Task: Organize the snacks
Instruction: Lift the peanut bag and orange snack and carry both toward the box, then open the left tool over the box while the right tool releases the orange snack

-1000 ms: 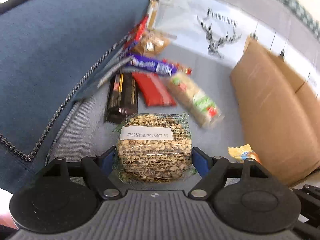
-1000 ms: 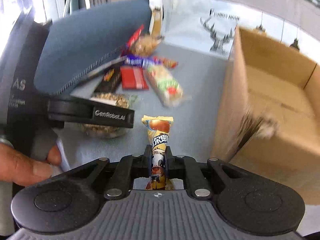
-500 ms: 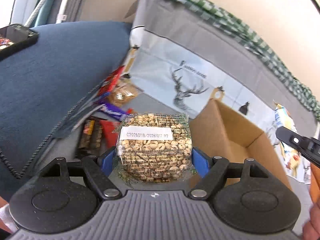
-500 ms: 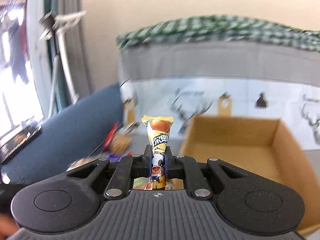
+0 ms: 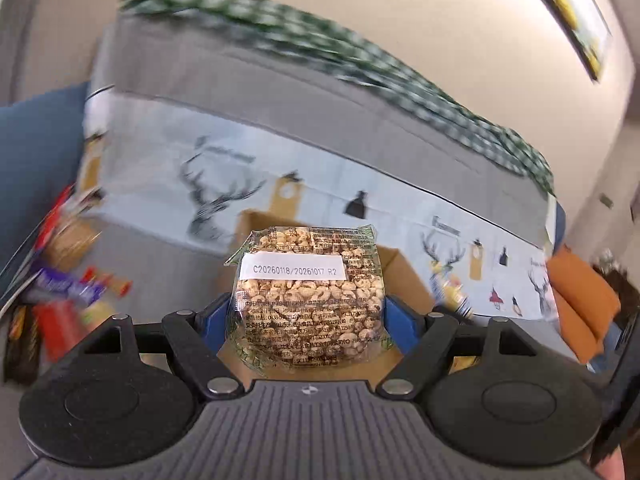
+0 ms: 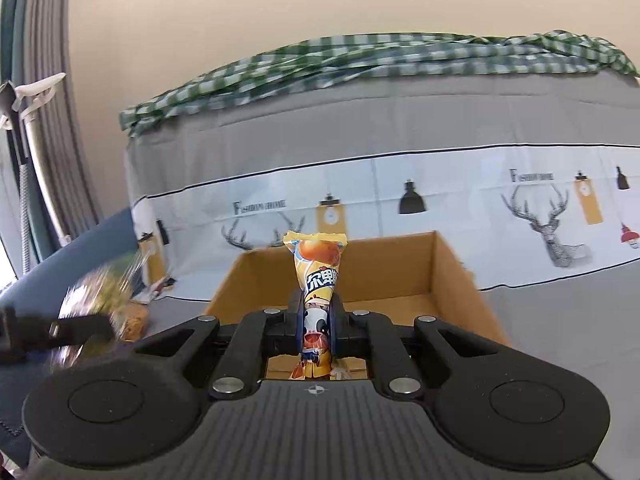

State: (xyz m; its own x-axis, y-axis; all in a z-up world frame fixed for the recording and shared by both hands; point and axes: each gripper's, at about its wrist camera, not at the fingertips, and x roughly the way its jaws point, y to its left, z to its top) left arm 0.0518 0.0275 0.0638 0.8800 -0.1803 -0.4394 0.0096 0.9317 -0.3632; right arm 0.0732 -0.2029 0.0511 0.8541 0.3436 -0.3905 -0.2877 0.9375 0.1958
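Observation:
My left gripper is shut on a clear packet of puffed grain snack with a white date label, its blue pads pressing both sides. Behind the packet shows the open cardboard box. A blurred pile of loose snacks lies at the left on the grey seat. My right gripper is shut on a slim yellow-orange packet that stands upright in front of the cardboard box. The left gripper with its packet appears blurred at that view's left edge.
The sofa back rises behind the box, covered in grey and white deer-print fabric. A green checked cloth lies along its top. A blue cushion sits at the left, an orange cushion at the right.
Both grippers have risen off the seat and tilted up, each keeping its packet. The snack pile has slid to the left edge, and the box now sits straight ahead.

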